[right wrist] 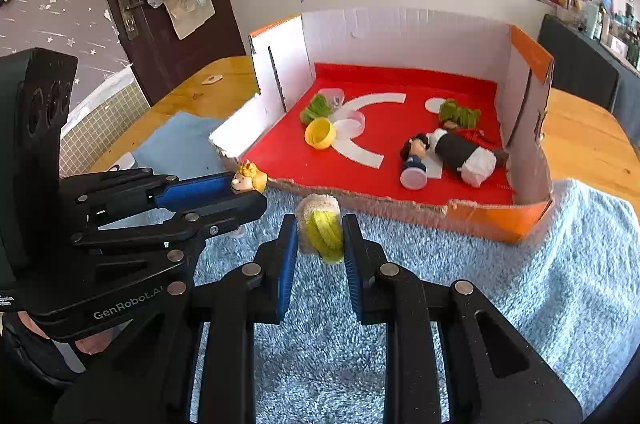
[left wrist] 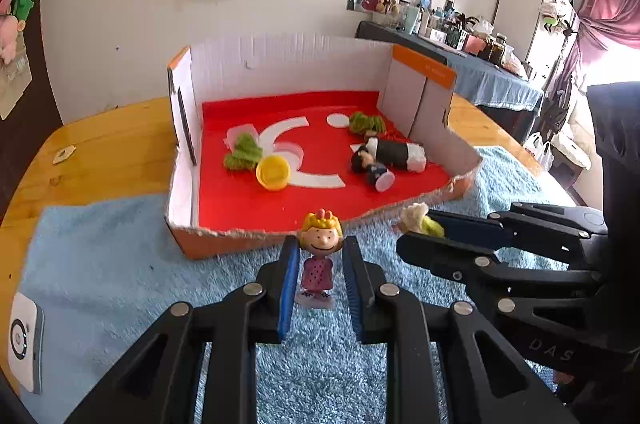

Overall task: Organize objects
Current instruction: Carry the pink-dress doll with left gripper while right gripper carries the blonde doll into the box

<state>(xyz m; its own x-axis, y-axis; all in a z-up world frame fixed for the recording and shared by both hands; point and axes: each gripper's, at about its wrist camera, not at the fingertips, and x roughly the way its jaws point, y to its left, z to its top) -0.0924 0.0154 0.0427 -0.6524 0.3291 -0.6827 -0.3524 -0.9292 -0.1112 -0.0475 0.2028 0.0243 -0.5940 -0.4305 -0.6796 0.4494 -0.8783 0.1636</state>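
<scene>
Risk is concentrated at the torn front edge of the cardboard box (left wrist: 224, 236), which lies between both toys and the red floor where they seem meant to go. A girl figurine (left wrist: 318, 262) stands upright on the blue fluffy towel (left wrist: 120, 276), just in front of that edge, between the blue pads of the left gripper (left wrist: 320, 264). The jaws are seen close on either side of her, but a sliver of gap shows at the dress, so a firm grip cannot be confirmed. Her long axis is vertical and her face is turned back toward the left wrist camera. If she is lifted on a loose pinch, she may be tipped or twisted, since the head is wider than the body and the base is small. If she is carried too low, the base may be caught on the ragged lip.

A yellow-and-cream yarn toy (right wrist: 322, 232) is held between the pads of the right gripper (right wrist: 320, 238), apparently clamped. Its long axis cannot be told. Soft yarn may be squeezed out or snagged on the edge.

Collision is also possible, as the two grippers are crowded side by side, and the dark-haired figurine (right wrist: 414, 159) lying inside could be knocked.
</scene>
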